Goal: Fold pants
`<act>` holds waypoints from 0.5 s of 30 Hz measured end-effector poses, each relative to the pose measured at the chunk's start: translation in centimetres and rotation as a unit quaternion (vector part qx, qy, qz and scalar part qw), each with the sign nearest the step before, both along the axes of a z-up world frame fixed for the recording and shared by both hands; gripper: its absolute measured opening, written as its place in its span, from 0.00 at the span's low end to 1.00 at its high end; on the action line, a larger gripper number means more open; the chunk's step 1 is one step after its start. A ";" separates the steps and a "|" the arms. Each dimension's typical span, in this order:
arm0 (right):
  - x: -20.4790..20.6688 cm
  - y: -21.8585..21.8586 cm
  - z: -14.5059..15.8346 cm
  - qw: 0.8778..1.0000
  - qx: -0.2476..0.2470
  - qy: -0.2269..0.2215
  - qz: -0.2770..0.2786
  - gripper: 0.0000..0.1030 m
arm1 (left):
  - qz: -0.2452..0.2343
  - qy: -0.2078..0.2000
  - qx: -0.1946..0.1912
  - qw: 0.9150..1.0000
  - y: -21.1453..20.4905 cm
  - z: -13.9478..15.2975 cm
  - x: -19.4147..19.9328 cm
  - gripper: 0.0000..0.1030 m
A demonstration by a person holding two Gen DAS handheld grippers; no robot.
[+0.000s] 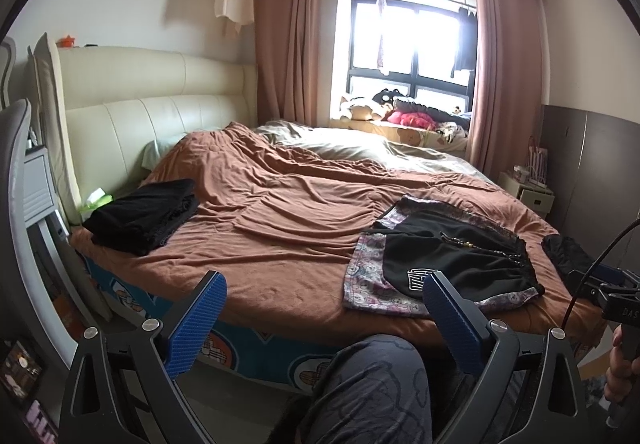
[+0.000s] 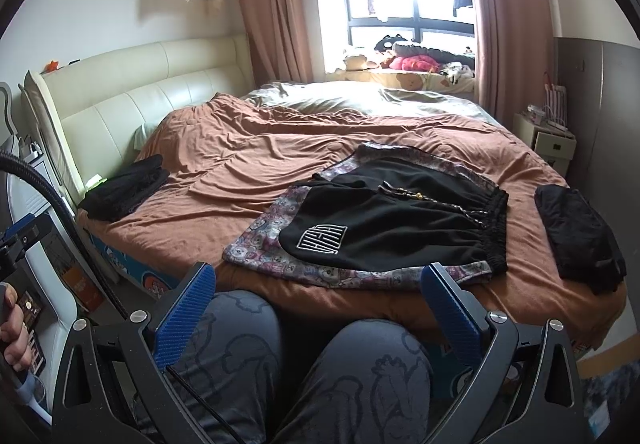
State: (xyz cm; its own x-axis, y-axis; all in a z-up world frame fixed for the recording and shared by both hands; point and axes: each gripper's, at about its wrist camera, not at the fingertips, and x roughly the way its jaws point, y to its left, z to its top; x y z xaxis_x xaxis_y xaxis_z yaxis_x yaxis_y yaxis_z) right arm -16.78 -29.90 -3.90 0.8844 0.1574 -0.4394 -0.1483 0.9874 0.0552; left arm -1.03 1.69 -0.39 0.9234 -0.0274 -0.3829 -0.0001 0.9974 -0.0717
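Nearest me, low in both frames, are my knees in grey patterned trousers, with both tools held above them at the bed's edge. My left gripper [image 1: 324,308] has its fingers spread wide with nothing between them; my right gripper [image 2: 320,298] is spread the same way, also holding nothing.

Just beyond, on the brown bed cover [image 2: 248,180], lie the black shorts [image 2: 396,232] on top of a patterned pair of pants [image 2: 256,244], with the shorts' gathered waistband toward the right of the frame and the legs pointing left. The pile sits straight ahead of my right fingers, but off to the right of my left ones, so I judge the right hand is nearer.

Farther left, a folded black garment [image 1: 144,212] rests by the headboard; another dark piece [image 2: 580,236] lies at right.
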 end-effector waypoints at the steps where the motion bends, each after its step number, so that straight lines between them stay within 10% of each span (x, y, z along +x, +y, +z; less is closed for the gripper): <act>1: 0.0 0.0 0.0 1.000 0.000 0.000 0.000 1.00 | 0.002 0.000 0.002 1.000 0.0 0.0 0.0 0.97; 15: 0.1 0.0 -0.4 1.000 -0.003 -0.002 -0.006 1.00 | 0.002 0.013 -0.003 1.000 0.1 -0.3 0.9 0.97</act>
